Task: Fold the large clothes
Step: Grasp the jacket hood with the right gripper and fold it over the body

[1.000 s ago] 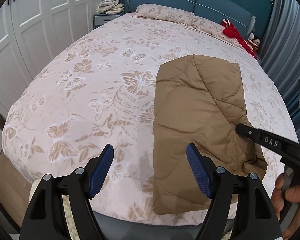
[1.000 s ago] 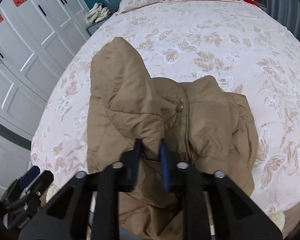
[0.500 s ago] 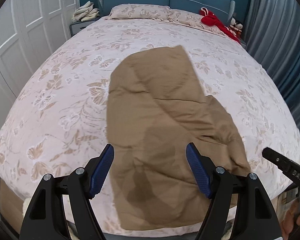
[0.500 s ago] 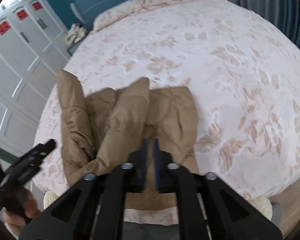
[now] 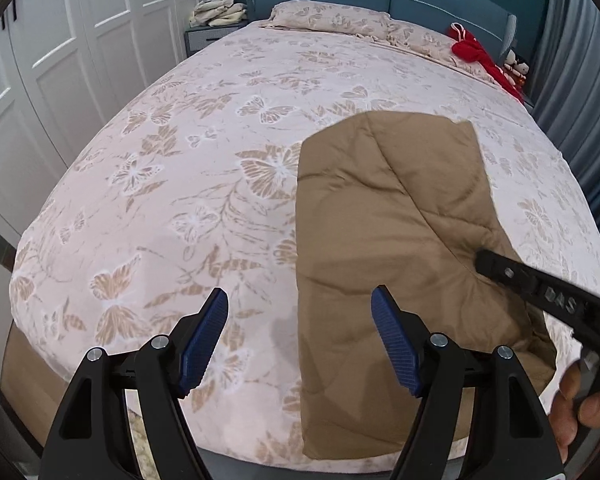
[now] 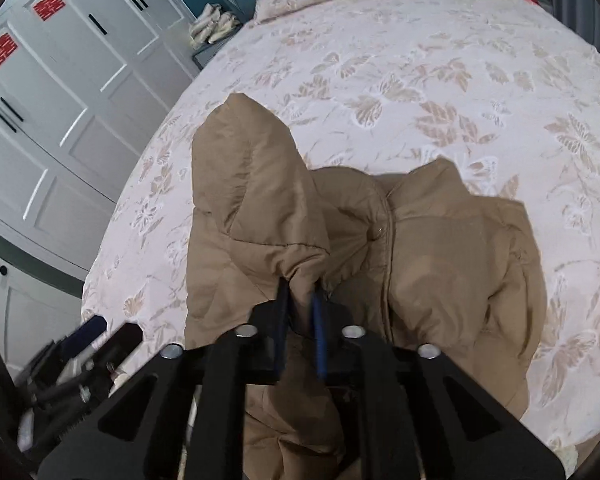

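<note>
A tan quilted jacket (image 5: 400,232) lies at the near right part of the bed (image 5: 204,160). My left gripper (image 5: 300,332) is open and empty above the bed's near edge, just left of the jacket. My right gripper (image 6: 300,300) is shut on a bunched fold of the jacket (image 6: 440,248) and lifts it off the cover. In the left wrist view the right gripper (image 5: 484,260) reaches in from the right, pinching the jacket's right side. The jacket's collar and zip show in the right wrist view.
The bed cover is pink with butterfly prints. White wardrobe doors (image 5: 60,60) stand along the left. A nightstand with folded cloths (image 5: 216,8) is at the back left. Red clothing (image 5: 476,52) lies by the pillows. Curtains (image 5: 572,80) hang at the right.
The left gripper swung over the jacket and back to the left. The right gripper stays shut on the jacket and has drawn the fold back up toward the jacket's middle.
</note>
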`<action>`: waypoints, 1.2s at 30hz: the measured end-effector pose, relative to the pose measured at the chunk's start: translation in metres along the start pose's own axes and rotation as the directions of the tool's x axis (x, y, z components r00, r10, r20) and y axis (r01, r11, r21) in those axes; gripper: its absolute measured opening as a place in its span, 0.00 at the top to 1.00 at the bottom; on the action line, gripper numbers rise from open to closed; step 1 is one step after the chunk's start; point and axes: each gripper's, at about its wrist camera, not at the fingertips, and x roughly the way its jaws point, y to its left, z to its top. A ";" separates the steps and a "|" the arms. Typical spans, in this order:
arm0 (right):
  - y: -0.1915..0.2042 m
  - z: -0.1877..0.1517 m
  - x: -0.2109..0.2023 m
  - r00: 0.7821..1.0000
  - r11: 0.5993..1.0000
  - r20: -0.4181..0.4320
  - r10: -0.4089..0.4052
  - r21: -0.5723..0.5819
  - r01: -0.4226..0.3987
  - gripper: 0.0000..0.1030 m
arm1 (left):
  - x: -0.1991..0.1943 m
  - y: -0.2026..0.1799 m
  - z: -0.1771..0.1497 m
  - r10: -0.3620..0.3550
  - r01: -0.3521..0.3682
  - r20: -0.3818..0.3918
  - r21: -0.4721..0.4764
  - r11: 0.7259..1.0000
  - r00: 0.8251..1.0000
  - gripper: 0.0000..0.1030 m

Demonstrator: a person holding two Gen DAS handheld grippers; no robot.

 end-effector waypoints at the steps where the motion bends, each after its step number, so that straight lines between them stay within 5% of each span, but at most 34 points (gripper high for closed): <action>1: -0.003 -0.002 -0.009 1.000 1.000 0.020 -0.013 -0.005 0.013 0.95 | -0.001 -0.001 0.001 -0.007 0.007 0.003 0.000 1.000 1.000 0.31; 6: -0.046 -0.026 -0.055 0.984 0.990 0.104 -0.142 0.037 0.139 0.95 | 0.002 -0.027 0.011 -0.070 0.069 0.006 0.026 0.997 0.998 0.31; 13: -0.108 -0.057 -0.049 0.955 0.949 0.041 -0.292 0.133 0.285 0.95 | 0.021 -0.097 0.009 -0.137 0.141 -0.044 0.116 0.983 0.990 0.31; 19: -0.124 -0.057 -0.029 0.958 0.946 -0.006 -0.286 0.157 0.283 0.93 | 0.051 -0.131 -0.001 -0.117 0.130 -0.097 0.149 0.980 0.988 0.31; 36: -0.138 -0.058 0.027 0.959 0.949 -0.077 -0.272 0.142 0.280 0.90 | 0.104 -0.140 -0.017 -0.046 0.061 -0.091 0.172 0.983 0.995 0.13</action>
